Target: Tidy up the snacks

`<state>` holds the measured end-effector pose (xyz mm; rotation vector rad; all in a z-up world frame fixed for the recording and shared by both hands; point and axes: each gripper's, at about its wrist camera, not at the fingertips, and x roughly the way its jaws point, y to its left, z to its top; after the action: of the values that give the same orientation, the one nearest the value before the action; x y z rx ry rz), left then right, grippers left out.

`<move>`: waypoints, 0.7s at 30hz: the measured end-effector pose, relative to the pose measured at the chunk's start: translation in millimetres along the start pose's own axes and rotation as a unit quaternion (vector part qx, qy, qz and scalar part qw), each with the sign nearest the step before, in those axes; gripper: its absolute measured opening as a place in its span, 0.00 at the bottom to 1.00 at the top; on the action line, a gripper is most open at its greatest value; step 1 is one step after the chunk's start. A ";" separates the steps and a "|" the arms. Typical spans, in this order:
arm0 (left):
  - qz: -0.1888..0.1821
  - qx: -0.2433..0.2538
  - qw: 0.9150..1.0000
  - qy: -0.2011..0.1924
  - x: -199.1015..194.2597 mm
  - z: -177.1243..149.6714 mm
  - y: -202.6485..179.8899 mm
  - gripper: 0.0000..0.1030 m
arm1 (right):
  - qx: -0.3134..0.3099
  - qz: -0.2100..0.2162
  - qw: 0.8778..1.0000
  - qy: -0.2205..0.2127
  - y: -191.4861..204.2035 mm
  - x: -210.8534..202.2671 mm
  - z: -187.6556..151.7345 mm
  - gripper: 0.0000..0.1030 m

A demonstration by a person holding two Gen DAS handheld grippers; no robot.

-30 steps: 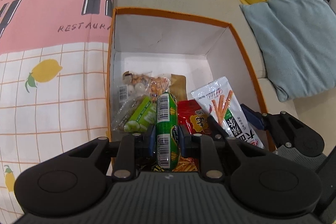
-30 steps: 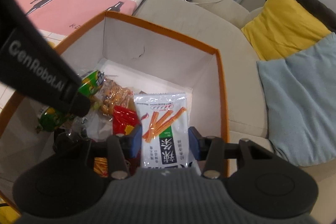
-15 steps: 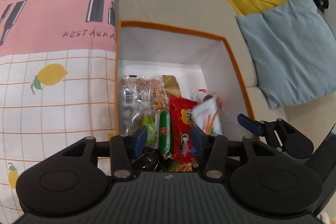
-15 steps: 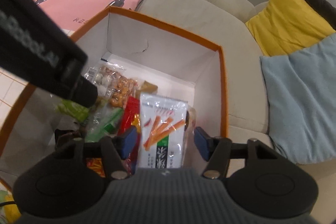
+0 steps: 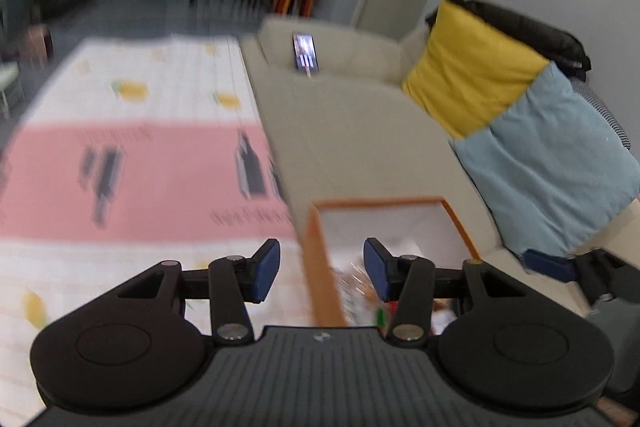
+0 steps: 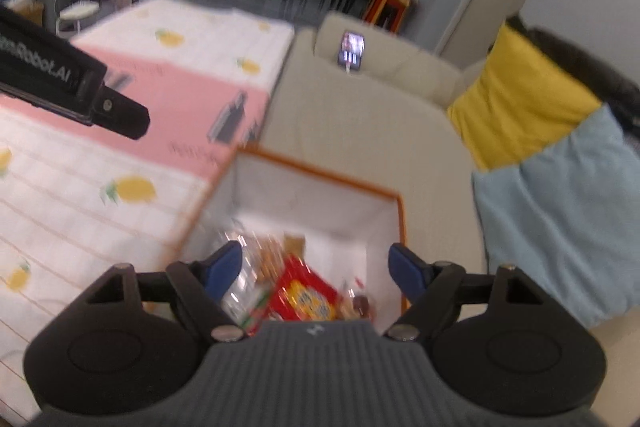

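Now both your grippers hang empty above the orange-rimmed box point(image 6: 401, 227).
Left wrist: your left gripper point(image 5: 322, 269) is spread over the box's left rim, contents blurred. Right wrist: your right gripper point(image 6: 316, 269) is opening, nothing between; the red snack packet point(image 6: 304, 293) lies in the box's near end.

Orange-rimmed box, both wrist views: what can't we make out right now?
- Left wrist view: most of the box's inside is hidden behind the left gripper body; motion blur smears the snacks that show.
- Right wrist view: the snacks are blurred; only a red packet reads, the wrappers beside it do not. The near part of the box floor sits behind the right gripper, whose jaws are opening, empty.
- Tablecloth print: unreadable in both views.
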<state>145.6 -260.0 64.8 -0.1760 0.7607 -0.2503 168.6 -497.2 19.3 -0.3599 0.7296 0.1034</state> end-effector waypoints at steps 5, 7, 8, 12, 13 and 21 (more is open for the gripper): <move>0.026 0.048 0.997 -0.057 -51.2 1.3 32.2 0.55 | 0.023 -0.008 0.998 -0.053 33.2 -45.5 20.5 0.77; 0.044 0.059 0.995 -0.073 -69.7 -2.8 43.3 0.55 | 0.035 -0.013 0.997 -0.074 49.6 -65.7 27.8 0.79; 0.055 0.063 0.993 -0.079 -78.8 -4.8 50.7 0.55 | 0.041 -0.013 0.995 -0.086 58.3 -76.1 30.1 0.79; 0.090 0.064 0.989 -0.099 -111.1 -16.5 77.6 0.58 | 0.083 -0.004 0.990 -0.114 94.0 -113.8 36.0 0.87; 0.099 0.068 0.987 -0.103 -118.2 -20.2 82.8 0.59 | 0.097 -0.002 0.989 -0.115 103.0 -122.0 35.5 0.89; 0.112 0.120 0.983 -0.088 -151.7 -61.3 112.3 0.63 | 0.169 -0.004 0.981 -0.095 179.0 -164.7 10.4 0.90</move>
<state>15.0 -113.3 93.2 0.1144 0.5638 -0.1097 14.1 -321.1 85.5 -0.0276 0.5434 0.0049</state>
